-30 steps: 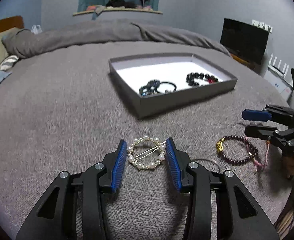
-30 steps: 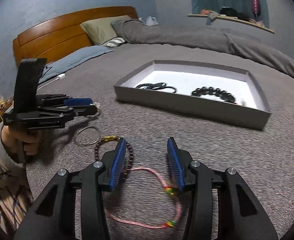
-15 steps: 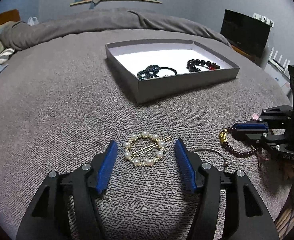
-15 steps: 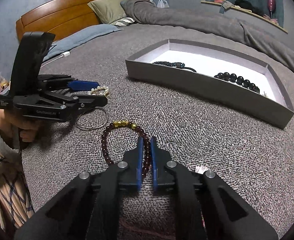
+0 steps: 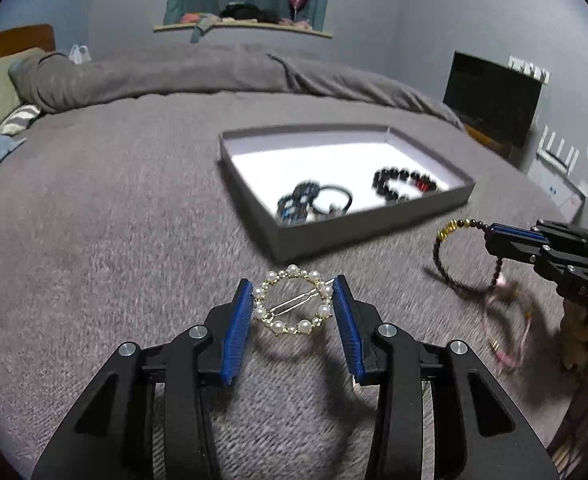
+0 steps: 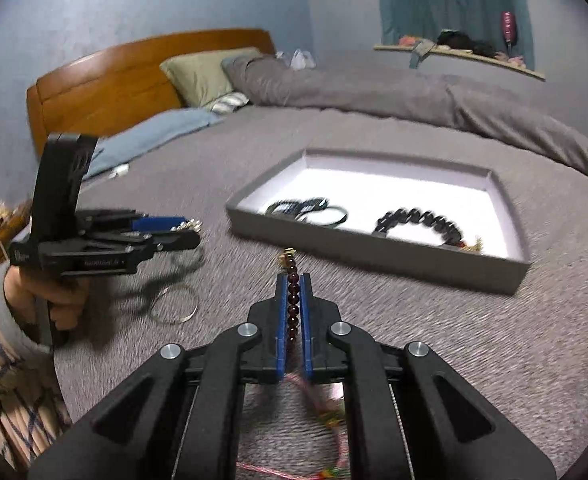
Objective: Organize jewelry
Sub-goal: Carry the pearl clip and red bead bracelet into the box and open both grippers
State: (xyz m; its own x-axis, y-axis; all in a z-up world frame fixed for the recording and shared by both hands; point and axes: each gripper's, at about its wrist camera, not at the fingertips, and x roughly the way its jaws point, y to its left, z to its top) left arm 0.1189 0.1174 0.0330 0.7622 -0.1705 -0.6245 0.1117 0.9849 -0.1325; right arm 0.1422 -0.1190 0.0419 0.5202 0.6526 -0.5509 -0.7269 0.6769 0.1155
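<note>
A round gold hair clip set with pearls (image 5: 291, 306) sits between the blue pads of my left gripper (image 5: 292, 280). The jaws are closing and both pads touch it. It hangs just above the grey blanket, with its shadow below. My right gripper (image 6: 293, 277) is shut on a dark red bead bracelet (image 6: 292, 300) with gold beads, held off the blanket. In the left wrist view that bracelet (image 5: 438, 264) dangles from the right gripper (image 5: 494, 234). The grey box (image 5: 334, 236) lies beyond, holding a black bead bracelet (image 5: 402, 182) and black hair ties (image 5: 314, 204).
A pink cord bracelet (image 5: 506, 320) lies on the blanket under the right gripper. A thin silver bangle (image 6: 173, 306) lies near the hand holding the left gripper (image 6: 173, 228). Pillows and a wooden headboard (image 6: 105, 80) stand far left, a rolled duvet behind the box.
My left jaws widened around the pearl clip, then closed onto it and raised it slightly. My right jaws shut on the red bead bracelet and lifted it off the blanket.
</note>
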